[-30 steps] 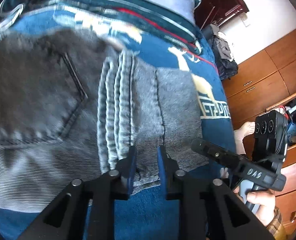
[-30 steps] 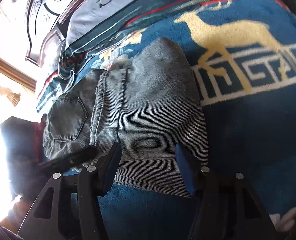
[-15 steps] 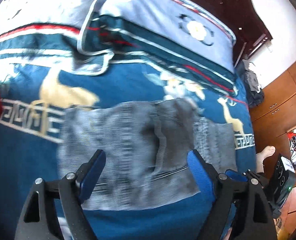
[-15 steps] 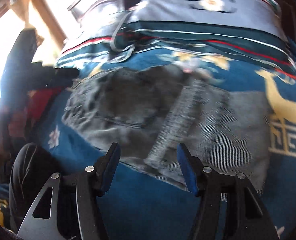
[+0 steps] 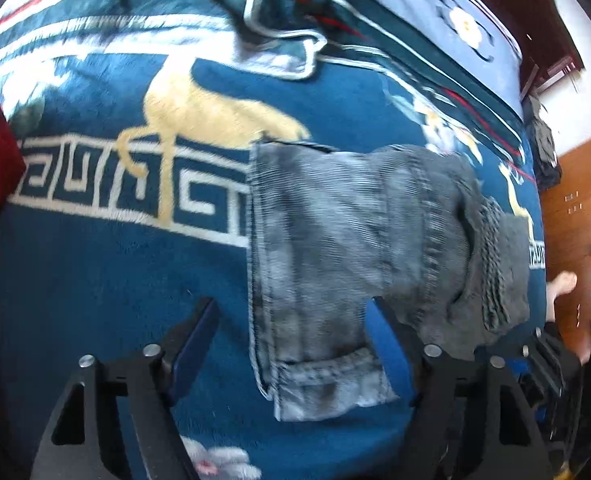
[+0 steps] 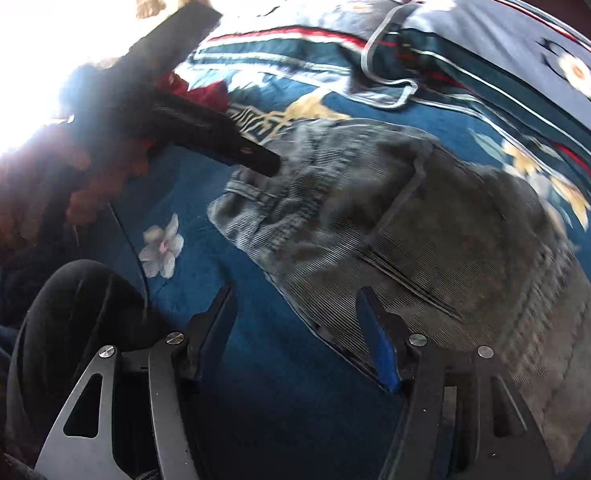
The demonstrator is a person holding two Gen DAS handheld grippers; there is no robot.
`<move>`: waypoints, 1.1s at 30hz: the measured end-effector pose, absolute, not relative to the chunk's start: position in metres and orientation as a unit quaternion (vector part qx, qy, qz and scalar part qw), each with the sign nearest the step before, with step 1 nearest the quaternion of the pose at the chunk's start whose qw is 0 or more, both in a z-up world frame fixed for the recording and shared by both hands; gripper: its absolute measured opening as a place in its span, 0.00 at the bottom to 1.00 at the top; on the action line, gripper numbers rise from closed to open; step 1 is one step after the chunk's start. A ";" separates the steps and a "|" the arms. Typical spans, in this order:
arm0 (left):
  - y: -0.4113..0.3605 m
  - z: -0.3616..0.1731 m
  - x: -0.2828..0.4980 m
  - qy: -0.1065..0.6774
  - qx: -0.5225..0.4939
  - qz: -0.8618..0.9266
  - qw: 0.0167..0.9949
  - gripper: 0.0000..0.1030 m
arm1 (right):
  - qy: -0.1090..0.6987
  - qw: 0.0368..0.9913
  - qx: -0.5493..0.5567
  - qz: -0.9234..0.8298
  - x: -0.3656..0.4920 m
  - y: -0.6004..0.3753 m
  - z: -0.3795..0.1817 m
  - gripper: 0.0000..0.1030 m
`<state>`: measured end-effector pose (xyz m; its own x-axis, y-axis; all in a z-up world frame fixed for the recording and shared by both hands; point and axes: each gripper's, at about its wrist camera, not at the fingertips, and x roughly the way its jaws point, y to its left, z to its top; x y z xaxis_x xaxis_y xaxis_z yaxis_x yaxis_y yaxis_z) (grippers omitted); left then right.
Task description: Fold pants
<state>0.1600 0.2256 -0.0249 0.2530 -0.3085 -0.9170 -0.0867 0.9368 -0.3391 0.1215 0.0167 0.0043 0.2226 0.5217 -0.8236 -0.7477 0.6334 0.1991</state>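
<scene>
Bed with blue deer-pattern blanket (image 5: 95, 264), folded grey pants (image 5: 347, 240), striped pillow (image 5: 435, 40)

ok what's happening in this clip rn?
A person with a handheld gripper in each hand is folding grey jeans on a bed with a blue deer-pattern blanket. The jeans lie folded into a compact bundle. The left gripper is open, its jaws straddling the jeans' near hem end without pinching. The right gripper is open too, hovering at the bundle's near edge. Neither holds fabric.
</scene>
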 end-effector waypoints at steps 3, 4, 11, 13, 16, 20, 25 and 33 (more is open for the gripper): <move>0.233 -0.039 0.165 0.606 -0.189 -0.070 0.770 0.69 | 0.464 0.766 -0.144 0.421 0.119 0.039 0.000 0.59; 0.234 -0.043 0.166 0.605 -0.196 -0.071 0.768 0.69 | 0.462 0.763 -0.151 0.425 0.118 0.046 -0.002 0.59; 0.229 -0.054 0.177 0.608 -0.190 -0.087 0.766 0.69 | 0.452 0.755 -0.211 0.426 0.115 0.079 -0.026 0.59; 0.230 -0.056 0.180 0.609 -0.190 -0.091 0.764 0.69 | 0.444 0.758 -0.230 0.419 0.114 0.083 -0.033 0.59; 0.229 -0.058 0.184 0.612 -0.188 -0.094 0.763 0.69 | 0.434 0.765 -0.250 0.406 0.114 0.085 -0.043 0.59; 0.230 -0.060 0.186 0.614 -0.189 -0.092 0.761 0.68 | 0.420 0.769 -0.283 0.391 0.110 0.092 -0.056 0.61; 0.231 -0.058 0.185 0.611 -0.202 -0.091 0.760 0.68 | 0.372 0.791 -0.331 0.356 0.099 0.100 -0.061 0.41; 0.247 -0.055 0.172 0.598 -0.292 -0.120 0.737 0.68 | 0.391 0.821 -0.200 0.365 0.114 0.063 -0.026 0.23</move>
<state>0.1720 0.2469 -0.0549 0.2561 -0.5256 -0.8113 -0.1723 0.8010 -0.5733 0.1142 0.0629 -0.0260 0.4281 0.4425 -0.7880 -0.7551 0.6543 -0.0429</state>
